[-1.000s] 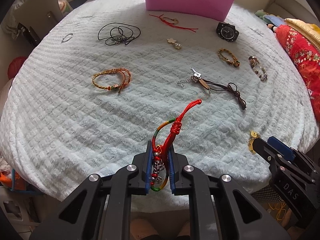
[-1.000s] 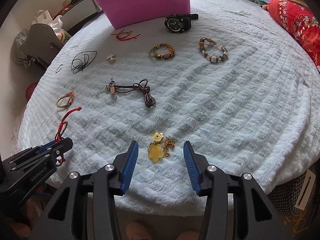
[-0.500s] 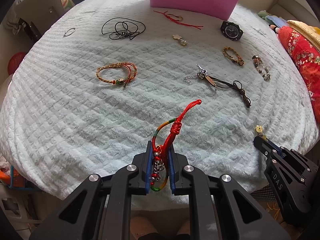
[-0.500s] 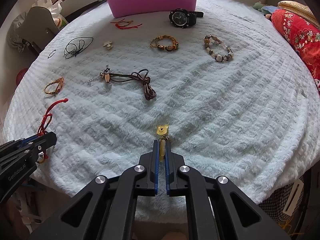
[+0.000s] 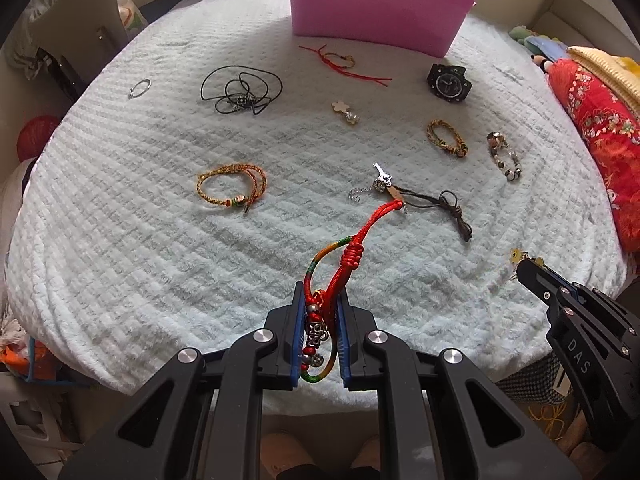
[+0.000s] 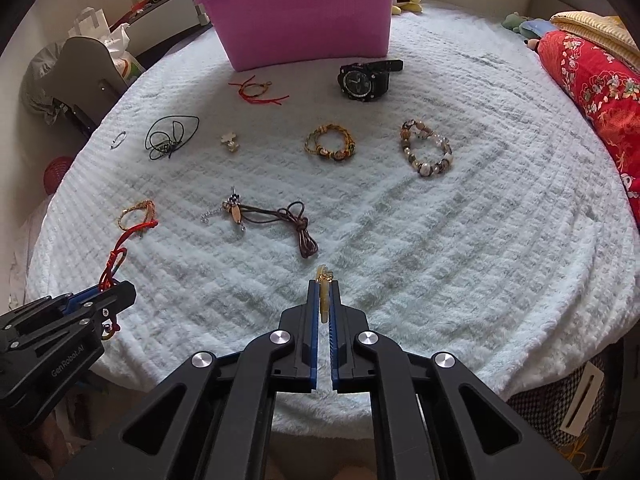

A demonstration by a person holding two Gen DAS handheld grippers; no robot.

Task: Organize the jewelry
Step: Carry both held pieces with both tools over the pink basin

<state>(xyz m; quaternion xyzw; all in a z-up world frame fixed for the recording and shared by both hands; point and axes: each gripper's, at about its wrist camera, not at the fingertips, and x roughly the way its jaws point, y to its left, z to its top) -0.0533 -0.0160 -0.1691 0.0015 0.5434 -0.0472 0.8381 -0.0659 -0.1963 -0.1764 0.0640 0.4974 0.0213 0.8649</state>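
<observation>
Lifted since before: yellow flower pendant [image 6: 323,294], clamped by right hand-held gripper [image 6: 324,304]; red braided cord bracelet [image 5: 336,276] clamped by left hand-held gripper [image 5: 319,320].

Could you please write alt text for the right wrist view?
The right gripper is shut on a yellow charm above a pale fluffy blanket strewn with bracelets, with a black watch and pink tub beyond. At left, the left gripper holds a red cord bracelet.
</observation>
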